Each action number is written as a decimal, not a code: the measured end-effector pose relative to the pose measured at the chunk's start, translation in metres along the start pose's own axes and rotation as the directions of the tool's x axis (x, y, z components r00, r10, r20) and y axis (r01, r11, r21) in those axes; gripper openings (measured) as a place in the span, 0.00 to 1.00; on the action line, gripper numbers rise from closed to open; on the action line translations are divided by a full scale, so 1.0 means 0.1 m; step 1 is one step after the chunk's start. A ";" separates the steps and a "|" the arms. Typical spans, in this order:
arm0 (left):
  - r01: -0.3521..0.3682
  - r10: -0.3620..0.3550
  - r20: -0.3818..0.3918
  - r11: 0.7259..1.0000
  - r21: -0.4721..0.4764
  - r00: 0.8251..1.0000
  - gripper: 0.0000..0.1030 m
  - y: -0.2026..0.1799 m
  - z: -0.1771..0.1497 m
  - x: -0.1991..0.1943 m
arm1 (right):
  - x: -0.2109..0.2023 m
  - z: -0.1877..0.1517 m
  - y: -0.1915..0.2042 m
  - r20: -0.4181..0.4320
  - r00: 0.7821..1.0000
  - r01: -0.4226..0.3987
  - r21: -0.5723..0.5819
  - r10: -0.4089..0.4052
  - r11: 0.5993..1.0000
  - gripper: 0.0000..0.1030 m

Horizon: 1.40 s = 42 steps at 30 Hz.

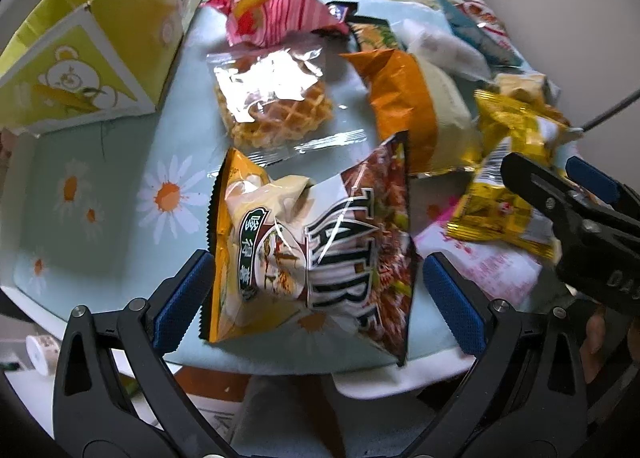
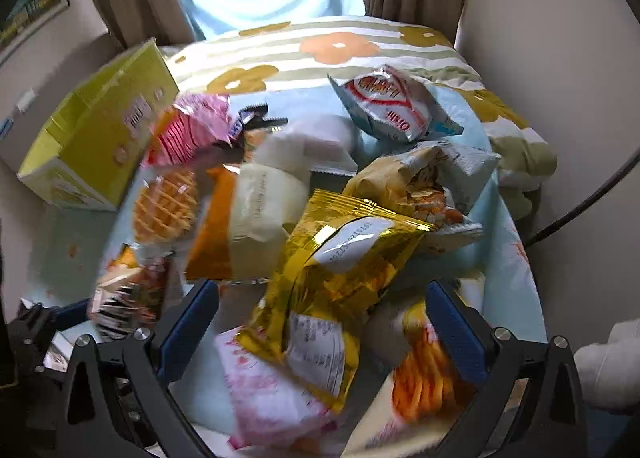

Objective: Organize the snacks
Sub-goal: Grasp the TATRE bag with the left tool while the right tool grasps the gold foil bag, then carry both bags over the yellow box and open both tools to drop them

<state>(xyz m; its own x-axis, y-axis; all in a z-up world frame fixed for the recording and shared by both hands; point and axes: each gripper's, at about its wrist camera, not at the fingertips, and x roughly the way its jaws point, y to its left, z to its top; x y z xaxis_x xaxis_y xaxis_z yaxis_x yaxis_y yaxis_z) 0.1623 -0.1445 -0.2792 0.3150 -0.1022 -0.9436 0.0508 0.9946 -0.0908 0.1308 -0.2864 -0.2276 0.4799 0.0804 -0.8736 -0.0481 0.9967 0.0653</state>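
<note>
Several snack packs lie on a round table with a pale blue daisy cloth (image 1: 100, 178). My left gripper (image 1: 316, 290) is open, its blue pads either side of a brown and orange snack bag (image 1: 316, 242) at the table's near edge. My right gripper (image 2: 324, 326) is open around a gold foil bag (image 2: 332, 282); it also shows in the left wrist view (image 1: 560, 182) over that bag (image 1: 508, 194). A wrapped waffle (image 1: 272, 106), a pink striped bag (image 1: 276, 14) and an orange bag (image 1: 404, 98) lie beyond.
An open yellow-green cardboard box (image 1: 100, 46) stands at the table's left; it also shows in the right wrist view (image 2: 96, 138). A white and blue bag (image 2: 396, 106), a pink wrapper (image 2: 272, 390) and an orange-stick pack (image 2: 424, 374) lie around. A floral cushion (image 2: 332, 50) is behind.
</note>
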 end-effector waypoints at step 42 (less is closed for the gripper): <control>-0.077 0.100 0.324 0.994 -0.083 0.941 0.74 0.78 0.62 -1.55 | -0.71 0.85 0.55 0.157 0.974 -0.138 -0.163 0.163 0.977 0.56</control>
<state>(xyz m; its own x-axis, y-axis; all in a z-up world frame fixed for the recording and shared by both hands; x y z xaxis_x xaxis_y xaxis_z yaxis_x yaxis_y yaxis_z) 0.1764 -0.0527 -0.1205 0.6087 -0.0034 -0.7934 -0.0523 0.9976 -0.0444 0.1688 -0.2361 -0.1214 0.5968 0.2429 -0.7647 -0.2559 0.9609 0.1055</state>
